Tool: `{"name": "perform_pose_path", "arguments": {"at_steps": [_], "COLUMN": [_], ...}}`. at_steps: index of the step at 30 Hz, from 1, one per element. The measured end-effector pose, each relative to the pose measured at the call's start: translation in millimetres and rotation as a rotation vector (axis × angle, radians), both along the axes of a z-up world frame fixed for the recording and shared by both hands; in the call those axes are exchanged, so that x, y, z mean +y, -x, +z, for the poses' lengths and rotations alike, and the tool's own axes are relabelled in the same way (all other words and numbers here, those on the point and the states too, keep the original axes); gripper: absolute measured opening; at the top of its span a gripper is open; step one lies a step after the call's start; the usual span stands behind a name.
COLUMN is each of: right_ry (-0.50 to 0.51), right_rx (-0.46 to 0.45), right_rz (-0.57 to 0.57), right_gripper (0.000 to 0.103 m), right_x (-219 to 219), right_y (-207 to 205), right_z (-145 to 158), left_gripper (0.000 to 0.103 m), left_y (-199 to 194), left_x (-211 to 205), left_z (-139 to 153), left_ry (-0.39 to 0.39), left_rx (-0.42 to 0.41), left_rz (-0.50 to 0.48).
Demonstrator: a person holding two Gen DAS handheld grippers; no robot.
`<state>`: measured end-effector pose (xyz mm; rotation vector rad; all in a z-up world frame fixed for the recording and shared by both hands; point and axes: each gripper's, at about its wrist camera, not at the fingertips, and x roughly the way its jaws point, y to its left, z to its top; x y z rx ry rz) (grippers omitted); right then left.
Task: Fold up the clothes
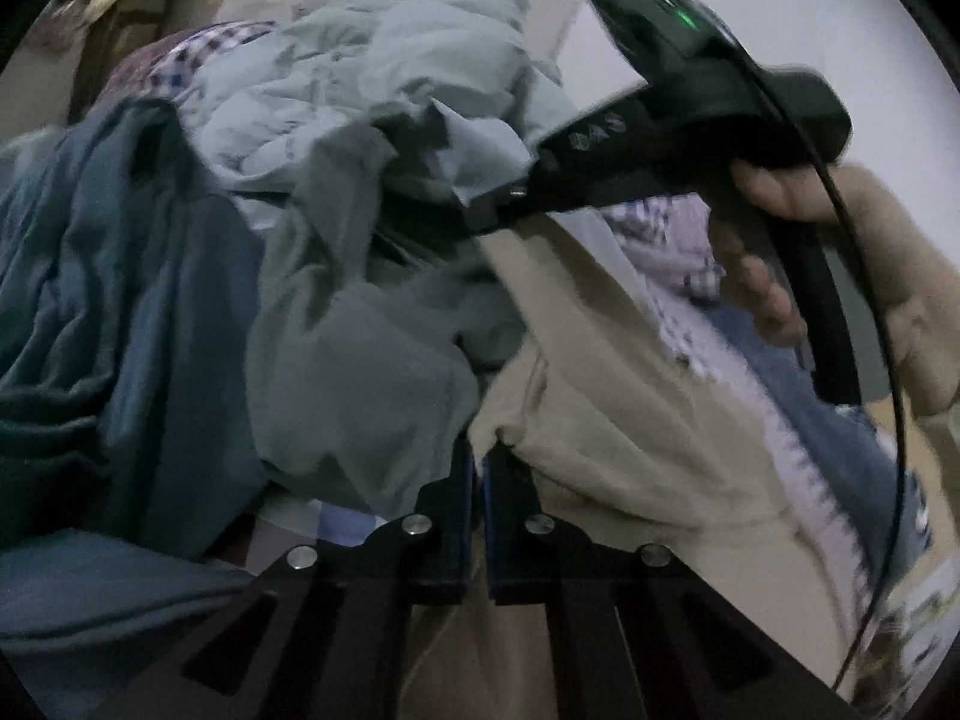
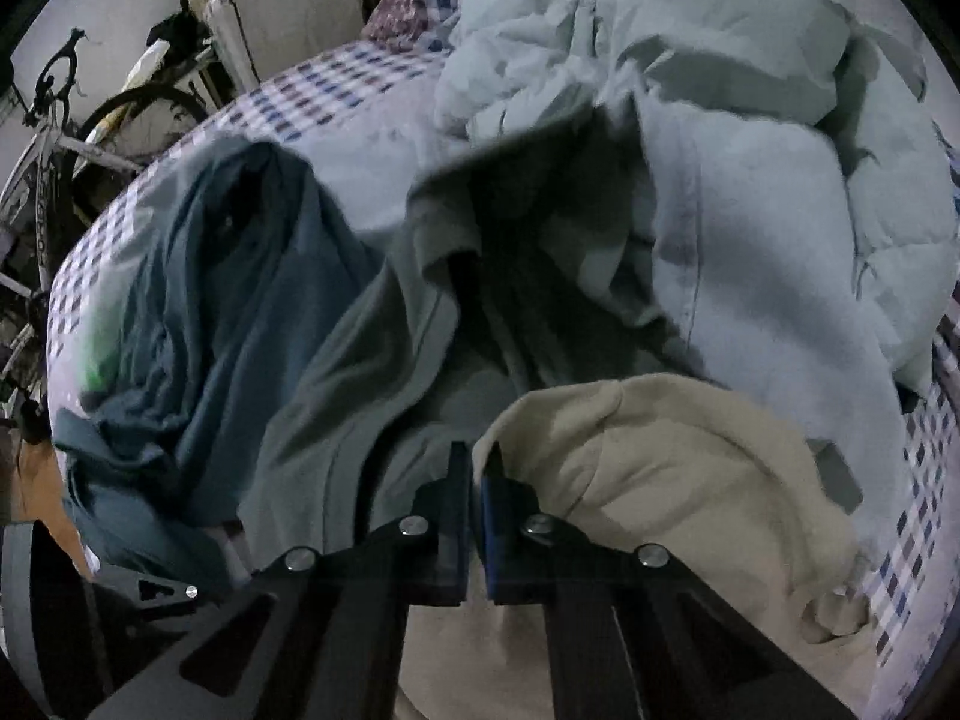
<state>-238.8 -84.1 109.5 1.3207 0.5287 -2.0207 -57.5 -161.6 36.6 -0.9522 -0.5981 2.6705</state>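
- Left wrist view: the left gripper (image 1: 479, 468) has its jaws drawn nearly together, with only a thin gap between them, nipping the edge of the cream garment (image 1: 612, 396) where it meets the grey garment (image 1: 360, 348).
- The grey garment rises in a rumpled heap directly above and left of the cream garment; a dark teal garment (image 1: 114, 312) lies bunched further left of it.
- Above the cream garment, the right gripper (image 1: 480, 210) reaches in from the right, held by the person's right hand (image 1: 840, 252); its tips are buried in a fold of grey cloth, though blur makes the exact grip hard to read here.
- A pale quilted duvet (image 1: 372, 66) is piled behind the grey garment, and a checked bedsheet (image 1: 672, 222) shows to the right of the cream garment, under the hand.

- Right wrist view: the right gripper (image 2: 477, 474) shows its jaws nearly closed, pinched on the left edge of the cream garment (image 2: 660, 462), which lies spread to the right of the tips.
- The grey garment (image 2: 372, 360) stands raised just above and left of the cream garment, forming a dark hollow.
- The dark teal garment (image 2: 198, 312) lies left of the grey one, on the checked bedsheet (image 2: 924, 468).
- The duvet (image 2: 720, 120) fills the area above the cream garment; a bicycle (image 2: 54, 138) and a cardboard box (image 2: 288, 12) stand beyond the bed's far left edge.
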Motion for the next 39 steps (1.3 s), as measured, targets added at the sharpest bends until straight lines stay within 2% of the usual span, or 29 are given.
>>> {"name": "perform_pose_path", "arguments": {"at_steps": [7, 13, 18, 23, 29, 31, 33, 34, 35, 36, 39], "right_ry": [0.044, 0.062, 0.027, -0.004, -0.029, -0.028, 0.011, 0.041, 0.073, 0.116, 0.247], "right_rx": [0.055, 0.072, 0.076, 0.08, 0.111, 0.14, 0.183, 0.21, 0.237, 0.263, 0.315], "right_rz": [-0.069, -0.118, -0.126, -0.132, -0.127, -0.157, -0.196, -0.212, -0.227, -0.241, -0.271], "right_gripper": [0.001, 0.001, 0.001, 0.001, 0.001, 0.002, 0.01, 0.022, 0.041, 0.047, 0.049], "right_x": [6.7, 0.0, -9.0, -17.8, -18.1, -13.5, -5.4, 0.0, 6.0, 14.1, 42.0], "right_y": [19.5, 36.4, 46.6, 55.0, 59.7, 60.8, 58.5, 54.6, 50.0, 42.7, 12.7], "right_z": [25.5, 31.4, 17.3, 3.0, -10.0, -8.4, 2.4, 11.7, 21.6, 33.5, 65.9], "left_gripper": [0.001, 0.001, 0.001, 0.001, 0.001, 0.001, 0.001, 0.002, 0.002, 0.002, 0.002], "left_y": [-6.0, -11.3, -8.7, -9.0, -10.2, -10.6, -11.1, -11.7, -12.9, -14.1, -13.8], "left_x": [-19.9, -19.7, -17.5, -21.1, -22.7, -22.4, -22.6, -23.0, -24.1, -25.5, -29.8], "left_z": [-9.1, -8.6, -9.9, -11.2, -11.3, -10.7, -9.9, -9.1, -8.3, -7.2, -5.2], "left_ry": [-0.15, -0.133, -0.102, -0.11, -0.11, -0.104, -0.103, -0.106, -0.114, -0.126, -0.16], "left_rx": [-0.017, -0.039, -0.056, -0.067, -0.075, -0.078, -0.078, -0.077, -0.074, -0.067, -0.057], "left_rz": [0.087, 0.076, 0.058, 0.067, 0.065, 0.063, 0.059, 0.057, 0.059, 0.062, 0.069]}}
